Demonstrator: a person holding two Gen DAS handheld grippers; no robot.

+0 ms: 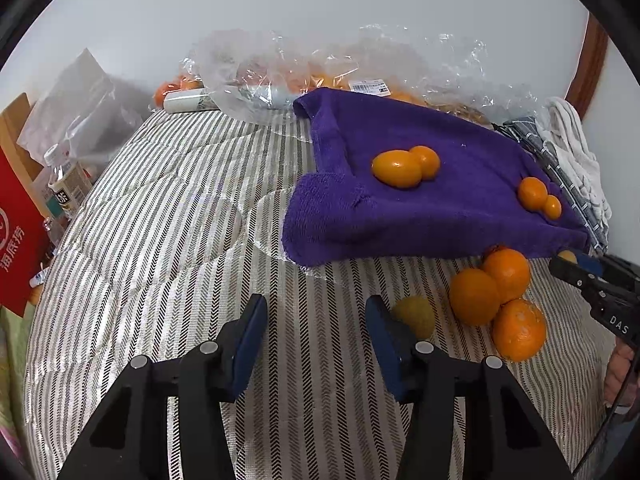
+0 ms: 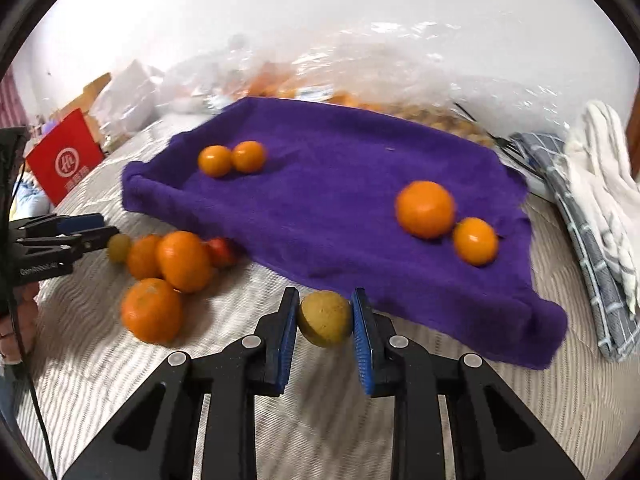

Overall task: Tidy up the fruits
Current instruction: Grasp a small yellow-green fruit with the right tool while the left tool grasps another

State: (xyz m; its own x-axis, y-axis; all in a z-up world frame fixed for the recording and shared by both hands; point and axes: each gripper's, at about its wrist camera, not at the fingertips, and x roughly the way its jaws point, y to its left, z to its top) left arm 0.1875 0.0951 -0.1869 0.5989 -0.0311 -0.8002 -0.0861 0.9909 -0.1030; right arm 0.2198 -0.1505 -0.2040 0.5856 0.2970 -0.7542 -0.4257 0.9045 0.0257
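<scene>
The left tool [image 1: 316, 330] is showing matte black angular arms with triangular cut-outs, round silver pins at the pivots, and flat blue ribbed pads [image 1: 252, 344] on its inner faces. The right tool [image 2: 325, 334] is wearing the same black frame, silver pins and blue grooved pads [image 2: 362, 344]. White lettering is running along each black body where the other camera catches it side-on. Below the left tool's lettering, bare fingers [image 2: 22, 320] and a thin black cable [image 2: 28, 380] are showing.

Bright even light, right view motion-blurred
</scene>
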